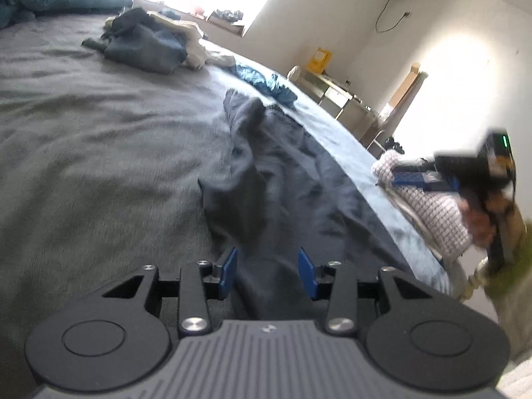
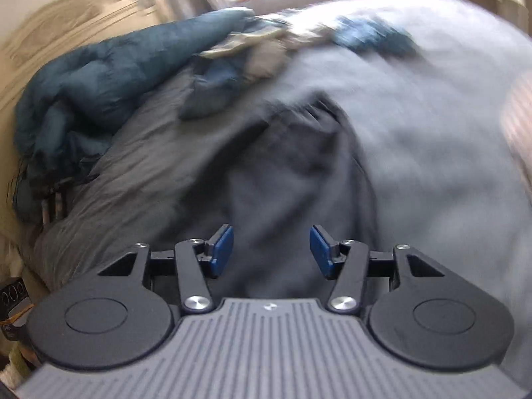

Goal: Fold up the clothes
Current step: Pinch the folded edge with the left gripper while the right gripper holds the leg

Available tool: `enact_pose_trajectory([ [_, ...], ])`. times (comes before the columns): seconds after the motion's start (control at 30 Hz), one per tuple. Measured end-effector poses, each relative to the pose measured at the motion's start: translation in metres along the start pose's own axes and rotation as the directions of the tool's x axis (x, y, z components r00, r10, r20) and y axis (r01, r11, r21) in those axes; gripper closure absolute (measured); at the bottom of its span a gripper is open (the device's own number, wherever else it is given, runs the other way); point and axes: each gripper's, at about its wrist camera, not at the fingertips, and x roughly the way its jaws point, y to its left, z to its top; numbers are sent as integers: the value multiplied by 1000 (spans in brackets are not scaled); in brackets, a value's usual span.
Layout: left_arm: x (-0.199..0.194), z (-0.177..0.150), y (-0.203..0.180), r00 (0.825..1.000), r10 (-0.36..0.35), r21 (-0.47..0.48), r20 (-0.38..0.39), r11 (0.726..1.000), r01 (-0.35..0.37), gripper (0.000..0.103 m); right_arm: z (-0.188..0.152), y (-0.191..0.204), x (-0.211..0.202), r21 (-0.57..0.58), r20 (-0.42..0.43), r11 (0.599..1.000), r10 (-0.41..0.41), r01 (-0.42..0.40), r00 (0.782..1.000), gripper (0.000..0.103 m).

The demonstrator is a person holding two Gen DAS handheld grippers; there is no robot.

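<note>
On fuzzy blanket (image 1: 83, 126), rumpled dark garment (image 1: 272, 173)

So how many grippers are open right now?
2: the left gripper and right gripper, each with its jaws spread over the dark garment on the bed.

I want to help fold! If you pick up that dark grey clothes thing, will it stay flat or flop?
Probably flop: the dark garment lies rumpled in soft folds on the bed. It looks thin, so likely light and draping.
</note>
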Motion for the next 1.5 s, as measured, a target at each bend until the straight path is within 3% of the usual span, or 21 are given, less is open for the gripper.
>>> enact_pose_trajectory([
  [0.2,-12,-28,-2,996,44,-20,-72,999,-45,60,-92,-61,-37,256,13,967,-18,14,1000,50],
  [0.4,-11,-56,-11,988,82,-23,-132,996,-86,60,-148,-80,-44,376,30,925,47,-55,998,49],
  [0.7,-6,-58,-15,983,79,-21,-166,996,-83,63,-146,-74,-46,373,67,918,117,-133,991,48],
  [0.83,-4,-67,-17,981,59,-43,-187,997,-68,74,-151,-77,-45,393,75,904,150,-168,986,48],
  [1.07,2,-61,-7,982,5,-155,-187,987,-34,81,-161,-81,-46,430,96,873,209,-230,973,48],
  [1.13,6,-62,-6,979,7,-166,-204,985,-41,88,-163,-82,-45,438,97,865,223,-243,970,48],
  [1.33,7,-66,-6,978,12,-166,-207,985,-47,88,-183,-79,-36,470,36,845,269,-254,963,48],
  [1.5,9,-63,-15,973,59,-104,-223,991,-84,92,-188,-74,-34,480,30,841,269,-250,963,53],
])
